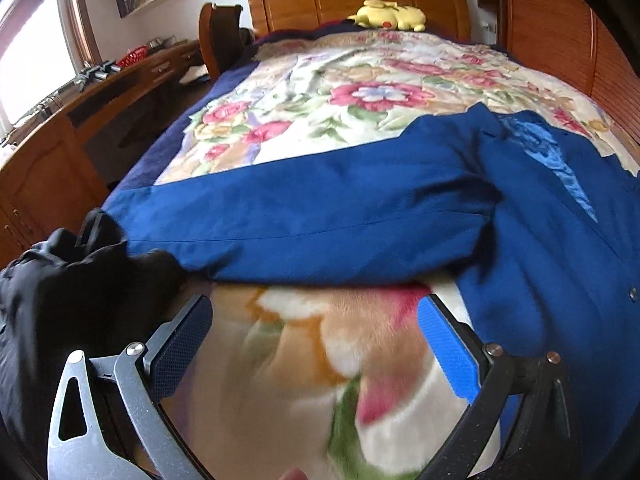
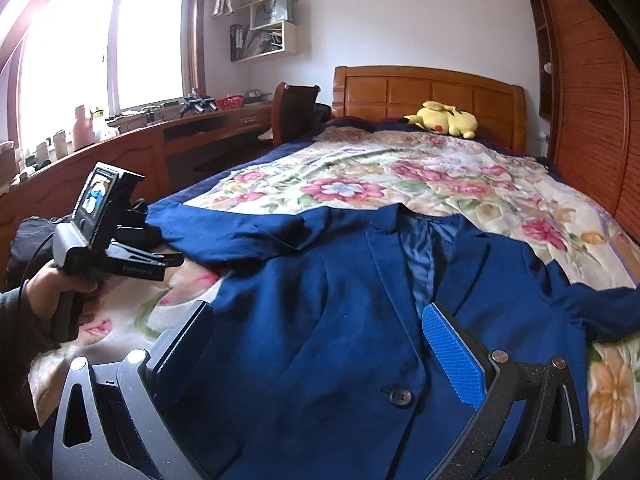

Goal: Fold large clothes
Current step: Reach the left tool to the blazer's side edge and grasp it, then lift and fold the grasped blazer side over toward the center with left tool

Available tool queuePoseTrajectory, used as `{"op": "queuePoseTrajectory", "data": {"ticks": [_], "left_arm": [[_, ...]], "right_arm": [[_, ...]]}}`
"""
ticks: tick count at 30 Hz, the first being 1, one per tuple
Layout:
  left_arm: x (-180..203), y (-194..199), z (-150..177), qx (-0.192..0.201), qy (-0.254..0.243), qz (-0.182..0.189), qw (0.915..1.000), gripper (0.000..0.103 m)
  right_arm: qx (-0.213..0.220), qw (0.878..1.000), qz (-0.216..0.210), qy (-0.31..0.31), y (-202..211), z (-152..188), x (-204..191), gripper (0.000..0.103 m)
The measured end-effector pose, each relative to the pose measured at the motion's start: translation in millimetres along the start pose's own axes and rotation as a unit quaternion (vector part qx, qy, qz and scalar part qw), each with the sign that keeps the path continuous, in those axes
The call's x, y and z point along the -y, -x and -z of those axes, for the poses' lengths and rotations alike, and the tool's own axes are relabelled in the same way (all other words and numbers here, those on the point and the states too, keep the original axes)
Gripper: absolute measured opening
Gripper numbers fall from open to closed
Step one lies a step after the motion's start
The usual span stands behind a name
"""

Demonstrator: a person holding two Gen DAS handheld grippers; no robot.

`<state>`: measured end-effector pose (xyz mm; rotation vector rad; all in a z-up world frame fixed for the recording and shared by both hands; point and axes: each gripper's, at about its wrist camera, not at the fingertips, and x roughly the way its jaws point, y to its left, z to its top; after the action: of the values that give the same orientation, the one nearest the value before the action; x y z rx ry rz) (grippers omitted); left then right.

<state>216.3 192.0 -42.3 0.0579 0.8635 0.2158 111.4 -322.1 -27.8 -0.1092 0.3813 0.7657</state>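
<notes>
Faint, unreadable lettering on the left gripper (image 2: pixel 170 260) body

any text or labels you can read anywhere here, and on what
None can be read for sure.
Pale lettering on the side of the left tongs: too small and blurred.
Small screen on that device: a picture, no readable text.
Binders on the wall shelf: spines too small.
Blue jacket: no label visible.

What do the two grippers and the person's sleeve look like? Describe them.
Each gripper has one dark mesh-textured pad and one bright blue ribbed pad, on grey and black speckled metal linkages with round silver pivots. The left gripper, seen from the right wrist view, is black and grey with a small lit screen and a black cable. The sleeve is dark grey.
</notes>
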Motion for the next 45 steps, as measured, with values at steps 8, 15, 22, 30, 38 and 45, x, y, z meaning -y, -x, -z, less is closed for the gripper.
{"op": "queuePoseTrajectory", "data": {"ticks": [8,15,22,30,38,45], "left_arm": [[-8,-33,-10,-0.029,0.02,-0.01,0.9994,0.102],[-14,-49,-14,-0.047,0.038,0.006,0.9981,0.094],[-13,-64,-18,-0.065,0.063,0.051,0.9946,0.059],[1,-52,-25,-0.05,0.03,0.039,0.9975,0.002],[17,-3,-42,0.017,0.008,0.048,0.9986,0.001],[61,41,-60,0.062,-0.03,0.096,0.993,0.001]], "right_arm": [[-0.015,1.0,-0.007,0.002,-3,1,-9,0.103],[-0.015,1.0,-0.006,0.0,-2,1,-9,0.103],[-0.02,1.0,-0.008,0.002,-5,3,-6,0.103],[-0.015,1.0,-0.008,0.005,1,1,-4,0.103],[-0.01,1.0,-0.004,0.008,7,0,1,0.103],[0.002,1.0,0.014,-0.01,18,-1,20,0.103]]}}
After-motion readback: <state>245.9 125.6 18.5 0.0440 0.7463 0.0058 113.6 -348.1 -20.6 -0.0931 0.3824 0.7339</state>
